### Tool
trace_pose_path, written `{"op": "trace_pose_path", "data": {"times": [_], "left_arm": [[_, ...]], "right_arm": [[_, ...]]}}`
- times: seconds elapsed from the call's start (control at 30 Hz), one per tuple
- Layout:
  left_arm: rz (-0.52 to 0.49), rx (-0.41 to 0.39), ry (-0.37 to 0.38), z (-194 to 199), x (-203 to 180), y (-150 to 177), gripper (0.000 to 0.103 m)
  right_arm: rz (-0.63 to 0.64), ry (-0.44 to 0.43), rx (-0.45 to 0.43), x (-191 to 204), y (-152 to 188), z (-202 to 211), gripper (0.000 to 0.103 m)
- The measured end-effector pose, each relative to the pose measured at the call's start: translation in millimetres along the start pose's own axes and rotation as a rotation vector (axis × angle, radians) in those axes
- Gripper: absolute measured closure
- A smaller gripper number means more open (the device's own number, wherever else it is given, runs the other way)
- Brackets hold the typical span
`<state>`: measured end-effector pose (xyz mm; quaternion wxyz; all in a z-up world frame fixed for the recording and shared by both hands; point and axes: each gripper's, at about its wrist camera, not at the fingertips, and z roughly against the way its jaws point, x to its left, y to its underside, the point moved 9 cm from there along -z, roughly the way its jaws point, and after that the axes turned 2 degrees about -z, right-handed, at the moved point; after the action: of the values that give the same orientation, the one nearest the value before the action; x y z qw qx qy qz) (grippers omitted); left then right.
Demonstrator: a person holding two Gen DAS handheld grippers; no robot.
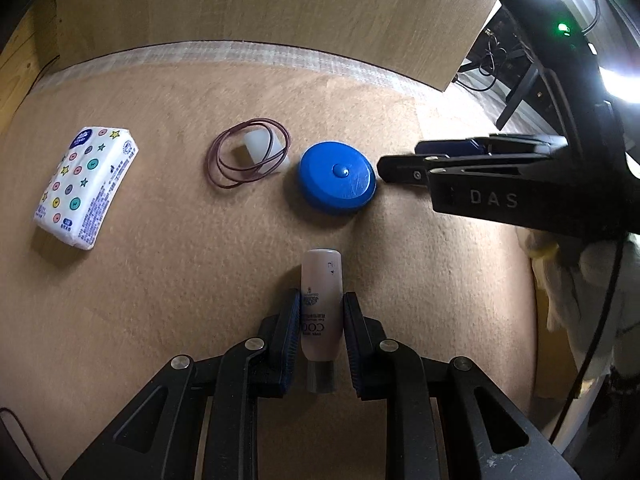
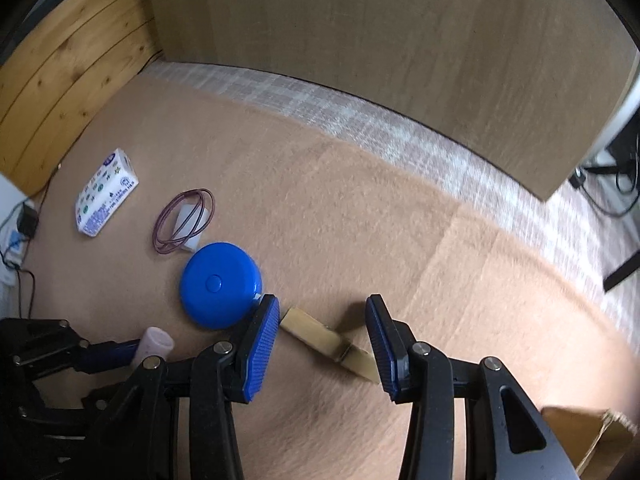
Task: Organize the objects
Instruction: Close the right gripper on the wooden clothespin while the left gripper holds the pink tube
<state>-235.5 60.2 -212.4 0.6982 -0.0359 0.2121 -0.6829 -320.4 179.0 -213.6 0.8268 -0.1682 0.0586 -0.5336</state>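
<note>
My left gripper point(image 1: 322, 312) is shut on a pale pink tube point(image 1: 322, 304), cap end toward the camera; the tube's end also shows in the right wrist view point(image 2: 156, 344). A blue round tape measure point(image 1: 338, 178) point(image 2: 220, 284) lies on the brown felt mat point(image 1: 160, 280). My right gripper point(image 2: 322, 320) is open, its fingers on either side of a wooden clothespin point(image 2: 320, 338) that lies on the mat, just right of the tape measure. In the left wrist view the right gripper point(image 1: 396, 168) comes in from the right.
A tissue pack point(image 1: 86, 186) point(image 2: 106, 192) lies at the left. Brown rubber bands point(image 1: 248, 152) point(image 2: 184, 220) lie over a small white block point(image 1: 264, 146) point(image 2: 190, 220). A wooden board point(image 2: 360, 40) stands behind the mat. A cardboard box point(image 2: 588, 436) is at the lower right.
</note>
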Motion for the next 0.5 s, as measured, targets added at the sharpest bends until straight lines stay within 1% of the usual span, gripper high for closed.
{"op": "trace_pose_path", "data": {"times": [0.17, 0.33, 0.5], "left_arm": [[0.004, 0.002, 0.002, 2, 3, 4, 0.081], [0.007, 0.001, 0.008, 3, 4, 6, 0.081], [0.007, 0.001, 0.014, 5, 5, 10, 0.081]], "right_arm": [[0.054, 0.003, 0.005, -1, 2, -1, 0.061], [0.045, -0.052, 0.042, 0, 11, 4, 0.061], [0.082, -0.07, 0.075, 11, 26, 7, 0.061]]}}
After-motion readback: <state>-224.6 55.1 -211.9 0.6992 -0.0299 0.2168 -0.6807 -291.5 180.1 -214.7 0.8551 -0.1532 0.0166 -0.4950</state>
